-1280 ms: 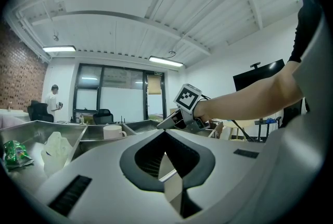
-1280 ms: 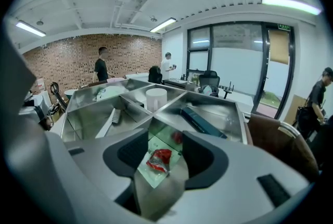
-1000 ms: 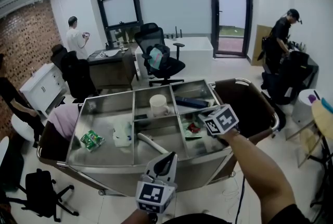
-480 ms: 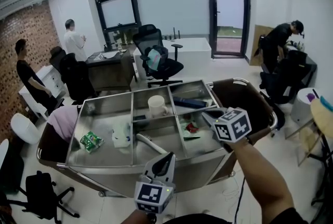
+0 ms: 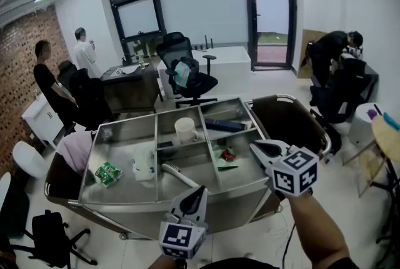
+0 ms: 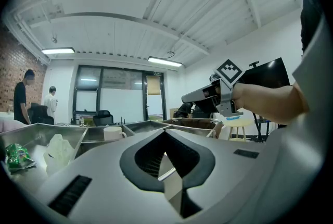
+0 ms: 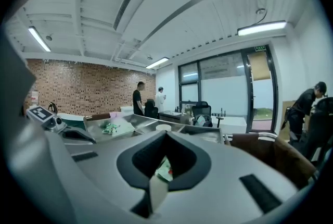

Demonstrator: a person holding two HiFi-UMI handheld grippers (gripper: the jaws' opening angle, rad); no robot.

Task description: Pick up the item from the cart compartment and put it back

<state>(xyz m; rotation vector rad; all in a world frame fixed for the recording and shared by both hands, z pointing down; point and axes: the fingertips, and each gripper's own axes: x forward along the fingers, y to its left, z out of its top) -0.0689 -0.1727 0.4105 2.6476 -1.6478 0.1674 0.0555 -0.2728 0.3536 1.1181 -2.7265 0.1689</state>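
**Withdrawing after the put-back**

Above the cart [image 5: 112,196], the right gripper [image 5: 256,147] is rising away, closed and empty; the left gripper [image 5: 201,190] is waiting, closed too. The packet [image 5: 225,155] is lying in the near right compartment, probably returned.

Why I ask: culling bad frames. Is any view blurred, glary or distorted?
Head view: fisheye bows the walls; lighting is even, the cart shows only a soft sheen, everything sharp. Left gripper view: black round vignette, ceiling lines bent, no motion blur. Right gripper view: same vignette, ceiling lamp blown white.
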